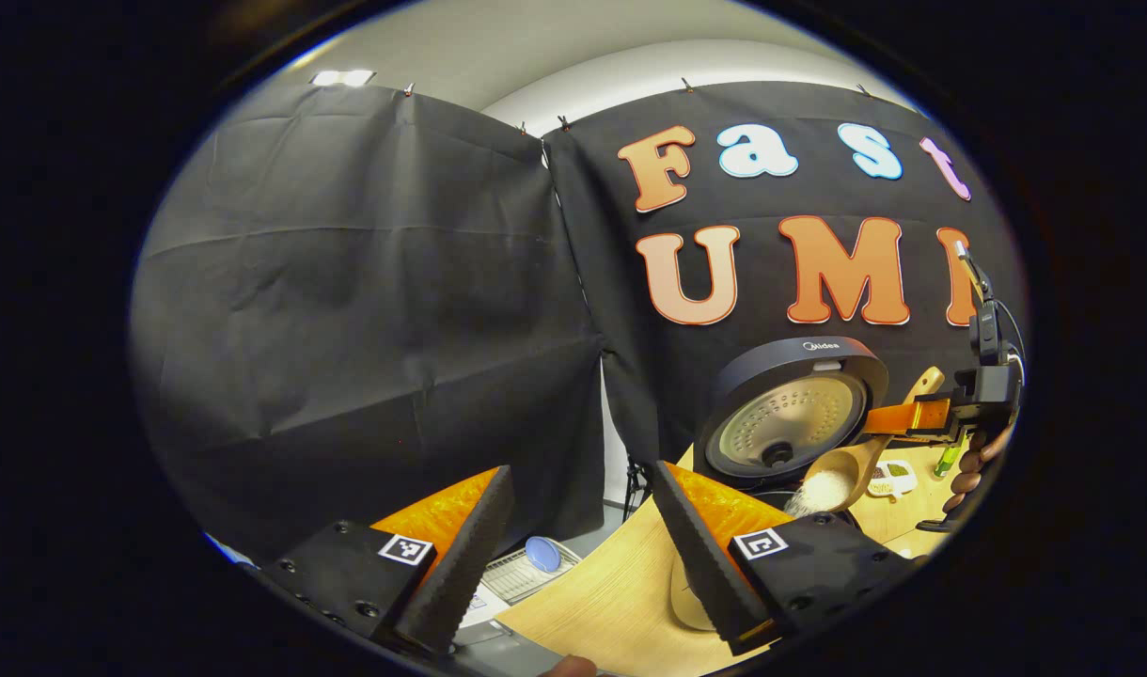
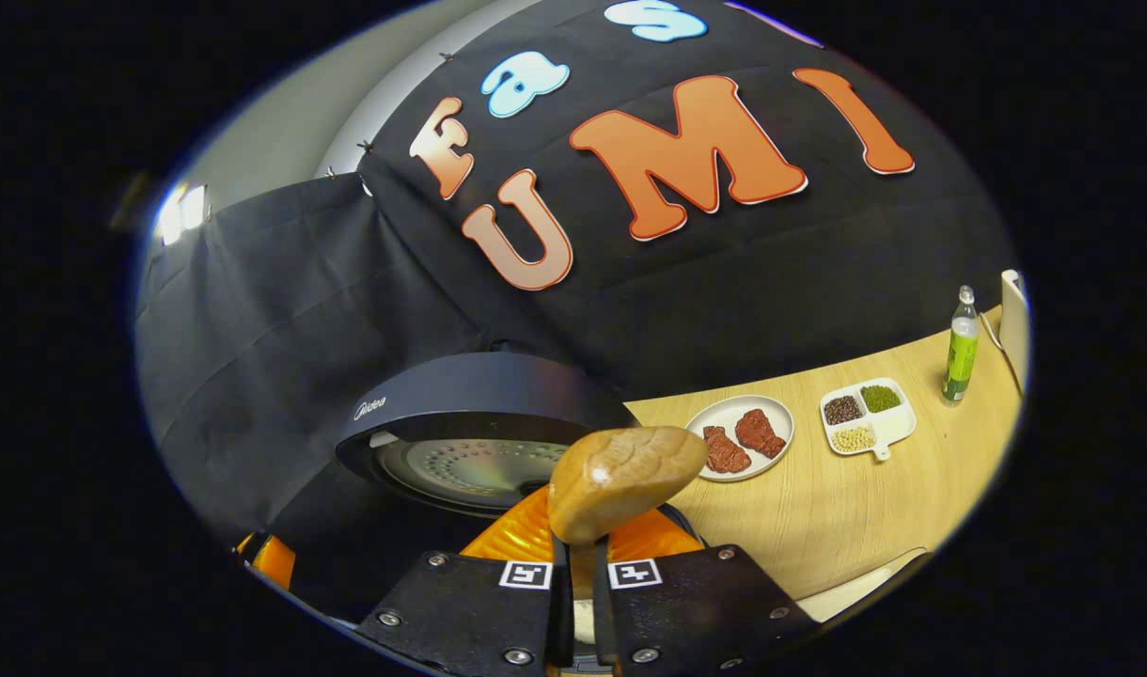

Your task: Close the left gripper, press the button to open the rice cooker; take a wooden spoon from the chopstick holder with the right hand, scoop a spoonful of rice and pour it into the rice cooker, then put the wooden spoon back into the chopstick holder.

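Observation:
The rice cooker point(image 1: 790, 414) stands with its lid up, the metal inner lid facing me. In the left gripper view my left gripper point(image 1: 583, 475) is open and holds nothing, low over the table's left end and left of the cooker. My right gripper point(image 1: 898, 418) comes in from the right, shut on the handle of the wooden spoon point(image 1: 846, 465). The bowl is tipped down over the pot, with white rice point(image 1: 818, 491) at its lip. In the right gripper view the right gripper point(image 2: 574, 564) clamps the spoon point(image 2: 625, 480), whose rounded back faces me above the cooker point(image 2: 479, 423).
On the wooden table point(image 2: 846, 517), right of the cooker, sit a plate of meat slices point(image 2: 738, 437), a divided dish of beans point(image 2: 865, 418) and a green bottle point(image 2: 959, 348). A hand point(image 1: 973, 465) holds the right gripper. A wire basket with a blue disc point(image 1: 541, 555) lies beyond the table's left edge.

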